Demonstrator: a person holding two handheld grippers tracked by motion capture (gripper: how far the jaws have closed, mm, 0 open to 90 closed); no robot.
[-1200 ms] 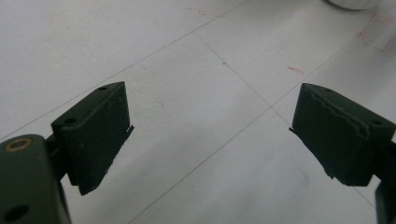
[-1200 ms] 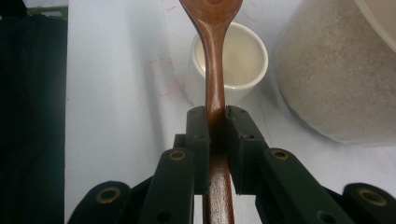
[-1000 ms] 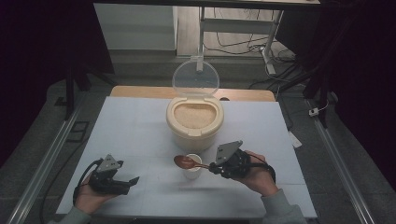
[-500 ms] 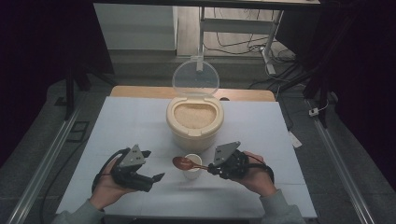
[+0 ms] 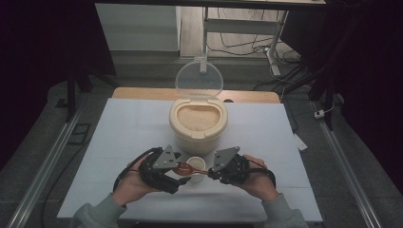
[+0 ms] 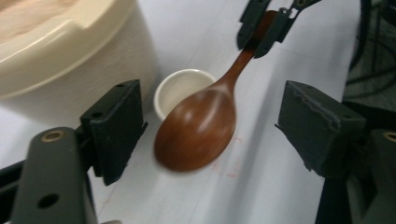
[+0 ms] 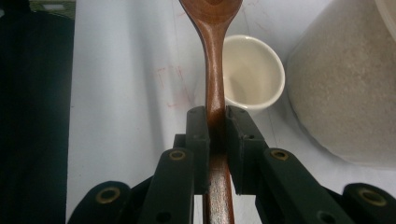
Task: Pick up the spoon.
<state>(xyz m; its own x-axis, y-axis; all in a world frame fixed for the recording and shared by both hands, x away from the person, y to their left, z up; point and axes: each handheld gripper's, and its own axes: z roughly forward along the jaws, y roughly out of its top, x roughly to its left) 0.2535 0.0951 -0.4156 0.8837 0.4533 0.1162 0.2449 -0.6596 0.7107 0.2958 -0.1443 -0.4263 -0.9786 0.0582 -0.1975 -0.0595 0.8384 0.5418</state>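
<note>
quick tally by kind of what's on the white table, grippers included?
Wooden spoon: 1
Small white cup: 1
Cream rice container with clear lid raised: 1
Grippers: 2, the left gripper with jaws either side of the spoon bowl and just closing in, not touching; the right gripper clamped on the spoon handle
Total: 5

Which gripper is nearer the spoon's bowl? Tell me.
Left. The left gripper has its open jaws either side of the spoon bowl; the right gripper clamps the handle, farther back from the bowl.
</note>
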